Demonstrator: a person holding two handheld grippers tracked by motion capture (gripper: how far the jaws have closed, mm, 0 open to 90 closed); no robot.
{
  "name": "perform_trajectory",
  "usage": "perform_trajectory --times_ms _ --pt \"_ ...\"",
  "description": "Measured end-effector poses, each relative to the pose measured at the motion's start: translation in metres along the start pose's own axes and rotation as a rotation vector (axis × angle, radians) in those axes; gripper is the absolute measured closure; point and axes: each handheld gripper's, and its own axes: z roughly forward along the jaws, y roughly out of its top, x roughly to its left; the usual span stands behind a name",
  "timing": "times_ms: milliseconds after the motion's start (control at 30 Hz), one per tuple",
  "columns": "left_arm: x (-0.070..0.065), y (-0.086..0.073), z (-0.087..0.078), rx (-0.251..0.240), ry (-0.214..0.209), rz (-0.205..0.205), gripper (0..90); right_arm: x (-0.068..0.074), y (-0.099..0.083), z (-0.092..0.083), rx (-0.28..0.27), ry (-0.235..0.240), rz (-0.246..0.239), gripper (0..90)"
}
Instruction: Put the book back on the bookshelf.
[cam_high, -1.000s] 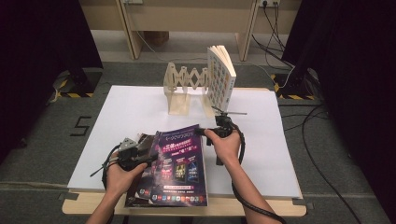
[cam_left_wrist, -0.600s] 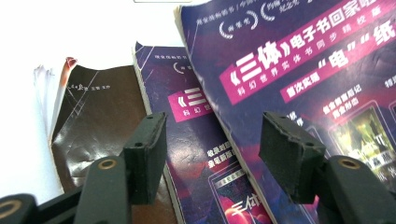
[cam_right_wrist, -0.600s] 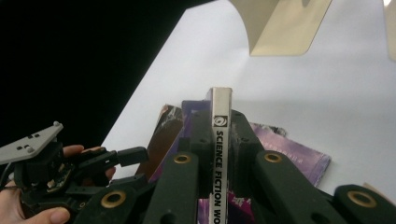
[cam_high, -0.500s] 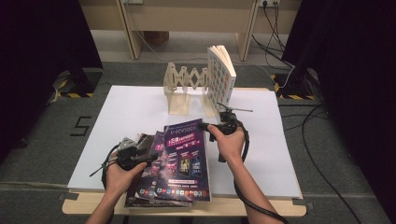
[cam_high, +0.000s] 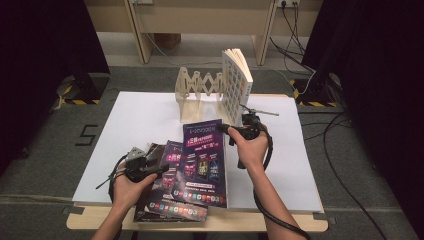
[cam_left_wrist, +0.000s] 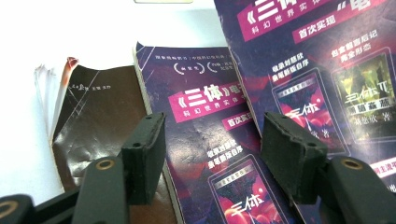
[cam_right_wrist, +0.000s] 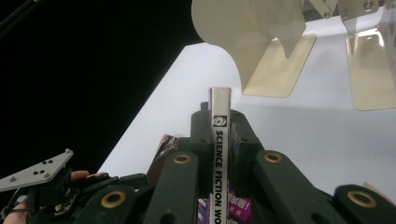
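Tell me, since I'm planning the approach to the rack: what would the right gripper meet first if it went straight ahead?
Probably the wooden rack: the right gripper, fingers shut on the magazine, faces its nearest divider, bare table between. Depth is unclear.

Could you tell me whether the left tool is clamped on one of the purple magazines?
No, the left tool stands open above the purple magazine, its black pads pressing nothing.

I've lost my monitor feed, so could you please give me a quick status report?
Right gripper shut on top magazine, spine between pads. Left gripper open over lower magazines. Wooden rack and standing book ahead, apart.
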Motion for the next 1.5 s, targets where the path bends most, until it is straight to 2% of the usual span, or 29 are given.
perform_trajectory --times_ms 100,367,600,633,1500 --pt "0.0 0.0 0.0 -0.001 0.001 0.0 39.7 0.001 0.002 -0.001 -0.016 -0.007 -0.017 83.5" --pt "0.001 0.0 0.0 -0.001 0.002 0.0 39.7 0.003 0.007 -0.006 -0.047 -0.013 -0.027 83.4" --pt "0.0 0.0 0.0 -0.002 -0.004 0.001 39.7 0.003 0.01 -0.01 -0.057 0.001 -0.009 83.4" --pt "0.0 0.0 0.0 -0.003 -0.003 0.0 39.7 0.003 0.011 -0.011 -0.068 -0.004 -0.02 83.4" --pt "0.002 0.001 -0.002 -0.005 0.002 0.001 40.0 0.01 0.027 -0.02 -0.162 -0.022 -0.045 83.4"
